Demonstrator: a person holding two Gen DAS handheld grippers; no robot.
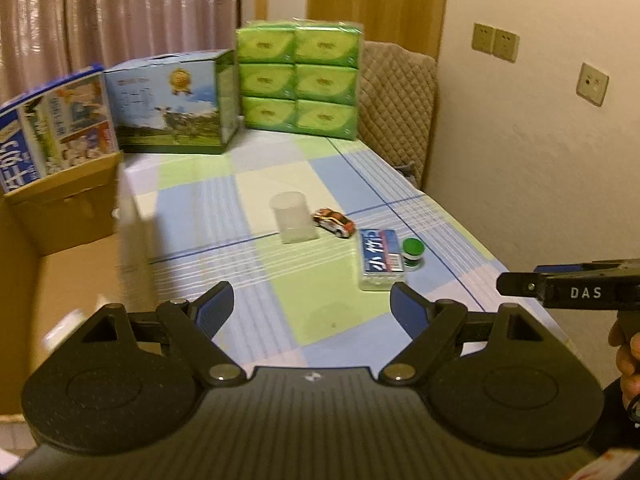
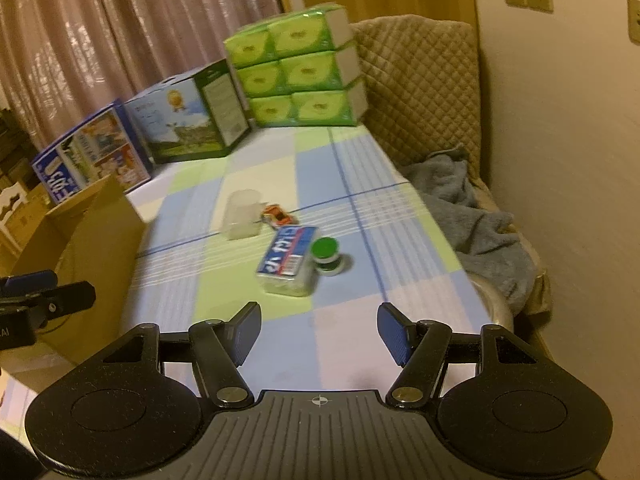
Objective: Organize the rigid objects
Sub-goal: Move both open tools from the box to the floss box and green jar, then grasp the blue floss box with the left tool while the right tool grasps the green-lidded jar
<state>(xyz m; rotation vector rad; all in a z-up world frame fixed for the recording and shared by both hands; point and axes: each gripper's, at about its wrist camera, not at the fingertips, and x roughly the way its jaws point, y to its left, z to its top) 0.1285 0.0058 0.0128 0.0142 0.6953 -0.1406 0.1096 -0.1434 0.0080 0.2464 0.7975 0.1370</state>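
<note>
four small things near frame centre on the checked cloth (image 1: 340,320): cup (image 1: 294,218), toy car (image 1: 334,222), flat box (image 1: 380,256), green-lidded jar (image 1: 412,254). in the right wrist view, same group mid-frame: cup (image 2: 242,216), car (image 2: 276,214), box (image 2: 288,262), jar (image 2: 326,256), car just beside the cup, jar touching or nearly touching the box. carton (image 1: 60,280) open at left edge of the left view, at left in the right view (image 2: 80,232); probably the bin for the lot, though not certain.

left gripper (image 1: 312,304) low in frame, jaws wide apart, nothing between. right gripper (image 2: 320,330) low in frame, jaws about half apart, also empty; seen too at the right edge of the left view.

judged step: approach, no pick yet made. next move likely calls for closing in on the nearest piece, the box, straddling its narrow sides squarely, jaws clear of the jar, then pinching. blur in both views, so fine contact hard to read.
</note>
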